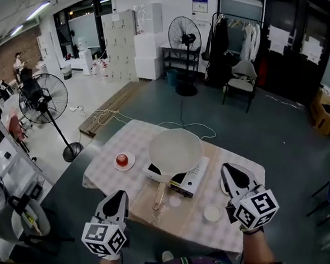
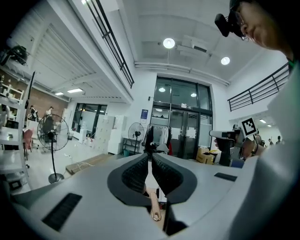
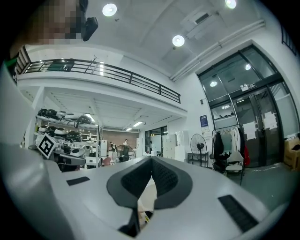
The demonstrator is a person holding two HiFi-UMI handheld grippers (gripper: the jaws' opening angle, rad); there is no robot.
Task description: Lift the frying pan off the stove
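Note:
A cream frying pan [image 1: 175, 150] sits on a white portable stove [image 1: 192, 180] in the middle of the table. Its wooden handle [image 1: 159, 196] points toward me. My left gripper [image 1: 122, 193] hovers near the table's front edge, left of the handle, shut with nothing in it. In the left gripper view the jaws [image 2: 150, 157] meet at the tips and the handle [image 2: 154, 208] shows below them. My right gripper [image 1: 226, 167] hangs to the right of the stove, also shut and holding nothing. In the right gripper view its tips [image 3: 151, 159] touch.
The table [image 1: 236, 233] wears a checked cloth. A small plate with a red item [image 1: 122, 160] lies left of the stove. Two white discs [image 1: 212, 213] [image 1: 175, 202] lie near the front edge. Standing fans [image 1: 48, 100] and a chair [image 1: 241, 81] are on the floor beyond.

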